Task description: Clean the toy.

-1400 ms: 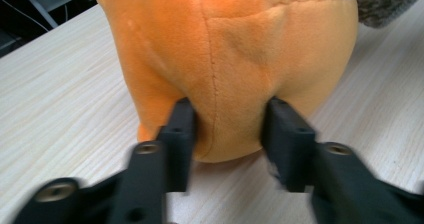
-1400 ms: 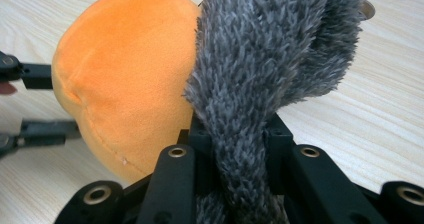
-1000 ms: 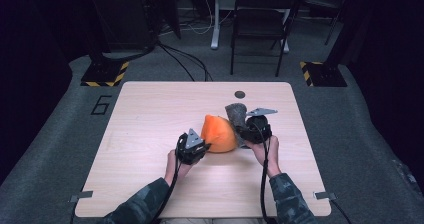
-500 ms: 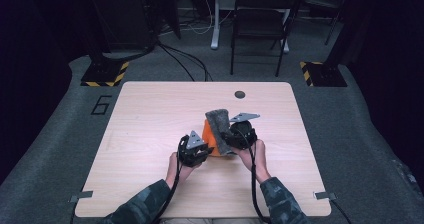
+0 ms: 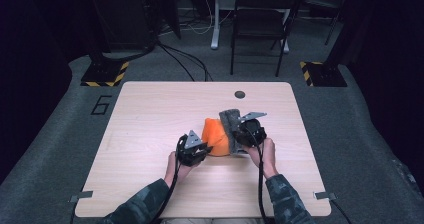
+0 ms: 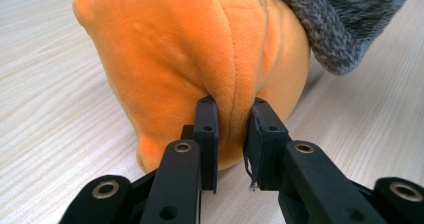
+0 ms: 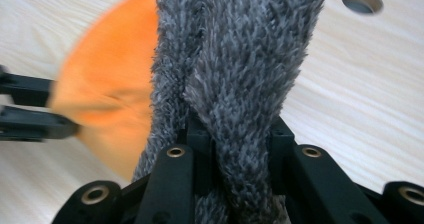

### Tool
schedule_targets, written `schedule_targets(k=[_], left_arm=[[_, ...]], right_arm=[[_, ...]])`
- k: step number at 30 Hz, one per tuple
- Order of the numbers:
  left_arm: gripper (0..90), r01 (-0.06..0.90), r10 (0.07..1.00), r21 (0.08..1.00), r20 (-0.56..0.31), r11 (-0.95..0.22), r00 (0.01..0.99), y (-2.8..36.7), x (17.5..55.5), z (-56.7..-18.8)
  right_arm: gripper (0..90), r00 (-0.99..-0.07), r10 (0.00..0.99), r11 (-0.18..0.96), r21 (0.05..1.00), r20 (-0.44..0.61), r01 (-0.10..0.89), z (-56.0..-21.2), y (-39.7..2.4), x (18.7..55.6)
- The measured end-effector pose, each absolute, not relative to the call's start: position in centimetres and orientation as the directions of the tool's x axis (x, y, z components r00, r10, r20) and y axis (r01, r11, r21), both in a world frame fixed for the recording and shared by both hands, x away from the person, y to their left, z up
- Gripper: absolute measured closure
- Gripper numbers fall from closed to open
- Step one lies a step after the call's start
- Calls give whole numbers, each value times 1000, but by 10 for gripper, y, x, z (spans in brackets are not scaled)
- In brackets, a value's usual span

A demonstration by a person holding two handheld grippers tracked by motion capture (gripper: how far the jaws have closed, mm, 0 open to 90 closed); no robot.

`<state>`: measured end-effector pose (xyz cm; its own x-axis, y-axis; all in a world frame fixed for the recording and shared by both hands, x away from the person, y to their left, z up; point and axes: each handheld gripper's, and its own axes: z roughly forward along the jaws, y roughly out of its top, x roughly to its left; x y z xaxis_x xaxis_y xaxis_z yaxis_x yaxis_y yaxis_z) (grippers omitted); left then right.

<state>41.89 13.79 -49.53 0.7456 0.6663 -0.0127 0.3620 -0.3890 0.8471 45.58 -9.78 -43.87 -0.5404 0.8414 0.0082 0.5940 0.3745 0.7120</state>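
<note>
Orange plush hat (image 5: 215,136), tip away

The right gripper (image 5: 239,130), clamped on the grey fuzzy cloth (image 5: 230,121), now sits closer to the left gripper (image 5: 199,146), with the cloth drawn over the orange plush (image 5: 216,136).

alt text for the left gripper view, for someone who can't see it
Two black jaws of the left hand-held gripper pinch a fold of an orange plush fabric piece resting on a light wood table. A grey knitted band overlaps the orange piece at the upper right.
</note>
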Motion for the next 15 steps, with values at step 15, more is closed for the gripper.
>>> schedule_targets(k=[15], left_arm=[[765,364,667,849,-19,-383,745,142,420,-497]], right_arm=[[725,-452,891,345,601,30,721,-477,-124,477]])
